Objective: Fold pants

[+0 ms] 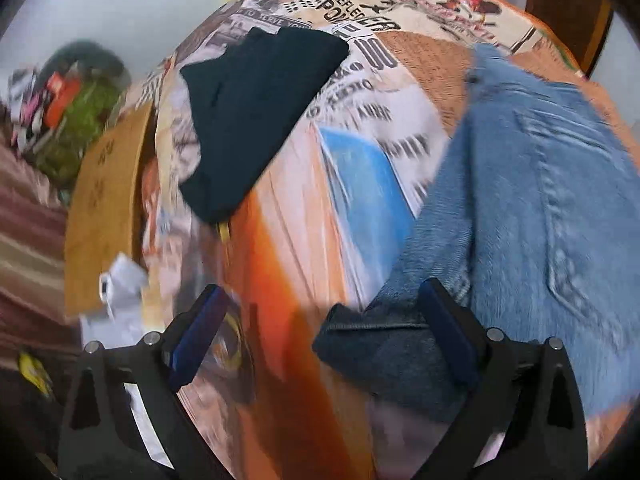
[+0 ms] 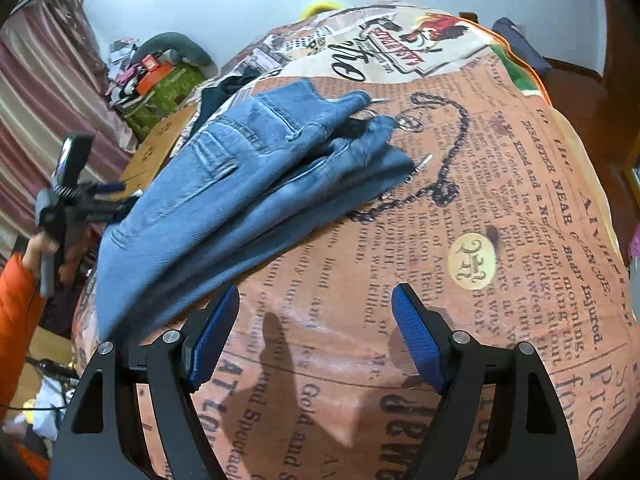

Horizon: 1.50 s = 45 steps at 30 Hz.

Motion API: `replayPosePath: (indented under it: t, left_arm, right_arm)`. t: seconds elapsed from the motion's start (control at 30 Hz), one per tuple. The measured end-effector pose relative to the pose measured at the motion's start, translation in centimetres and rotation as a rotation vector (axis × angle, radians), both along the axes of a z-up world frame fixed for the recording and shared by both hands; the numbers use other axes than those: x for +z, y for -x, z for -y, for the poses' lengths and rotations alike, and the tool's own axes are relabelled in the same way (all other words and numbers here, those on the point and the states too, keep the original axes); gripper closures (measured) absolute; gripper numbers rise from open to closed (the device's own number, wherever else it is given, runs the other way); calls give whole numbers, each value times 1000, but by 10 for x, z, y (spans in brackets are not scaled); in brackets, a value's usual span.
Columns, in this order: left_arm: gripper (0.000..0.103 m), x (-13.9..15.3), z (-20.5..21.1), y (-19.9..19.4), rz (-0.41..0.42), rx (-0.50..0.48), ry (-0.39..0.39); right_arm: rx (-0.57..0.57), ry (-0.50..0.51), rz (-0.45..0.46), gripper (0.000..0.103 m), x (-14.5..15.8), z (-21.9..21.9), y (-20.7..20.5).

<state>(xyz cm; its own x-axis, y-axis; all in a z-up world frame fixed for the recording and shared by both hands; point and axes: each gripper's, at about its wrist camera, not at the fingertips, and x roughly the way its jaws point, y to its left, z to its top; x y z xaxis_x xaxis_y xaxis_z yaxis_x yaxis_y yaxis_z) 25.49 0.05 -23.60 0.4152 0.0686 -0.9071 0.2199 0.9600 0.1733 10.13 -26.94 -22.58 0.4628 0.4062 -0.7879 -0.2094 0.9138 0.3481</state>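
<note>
Both grippers gape, holding nothing. The left gripper (image 1: 324, 316) hangs over the jeans' (image 1: 540, 200) hem; only its view shows the dark garment (image 1: 256, 120) beyond. The right gripper (image 2: 316, 332) faces bare bedspread (image 2: 500, 240); jeans (image 2: 240, 196) lie folded left, bed edge far.

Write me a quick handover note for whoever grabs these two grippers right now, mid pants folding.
Left gripper: open, holding nothing, low over the bedspread, one finger by the jeans' edge.
Right gripper: open, empty, over bare bedspread just short of the jeans.
Jeans lie bunched in loose layers on the printed bedspread; a dark folded garment sits apart on it, farther back.
Done: jeans look partly folded over themselves.
Left: probably smooth the layers, finish the fold, tidy the edges.
</note>
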Motion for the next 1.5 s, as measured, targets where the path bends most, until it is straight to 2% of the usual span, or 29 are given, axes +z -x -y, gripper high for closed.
replayPosePath:
  t: [0.17,0.33,0.43,0.57,0.7,0.83,0.93,1.0,1.1,1.23,1.27,1.37,1.43,1.5]
  left_arm:
    - [16,20,13,44,16,-5,56]
    - [16,24,41,72,-7,-57,177]
    - [17,29,55,74,20,-62,190]
    - [17,48,60,53,112,-29,171]
    - [15,70,67,14,172,-11,201]
    - [14,77,82,-25,204,-36,188]
    - [14,71,97,-57,180,-62,193]
    - [15,59,105,-81,120,-74,212]
    - [28,42,111,-108,47,-71,250]
    - [56,17,117,-129,-54,-85,326]
    - [63,11,118,-131,-70,-94,342]
    - [66,4,121,-131,-42,-104,308]
    - [67,-2,124,-130,-8,-113,251]
    - [67,-8,124,-131,-4,-107,227]
  right_arm:
    - [3,-7,40,26,12,0,1]
    - [9,6,56,26,18,1,2]
    - [10,16,49,26,16,3,-1]
    - [12,29,54,26,19,6,-11]
    - [12,42,92,26,26,9,-33]
    - [14,25,108,26,28,7,-69]
    - [18,15,95,29,23,2,-100]
    - [27,17,81,36,17,-4,-120]
    - [53,18,50,47,2,-15,-152]
    - [37,24,-8,62,-20,-21,-184]
    - [34,12,-37,70,-27,-22,-191]
    - [64,-9,-58,81,-39,-26,-197]
    - [88,33,-44,83,-41,-30,-194]
    - [91,51,-49,83,-40,-31,-193]
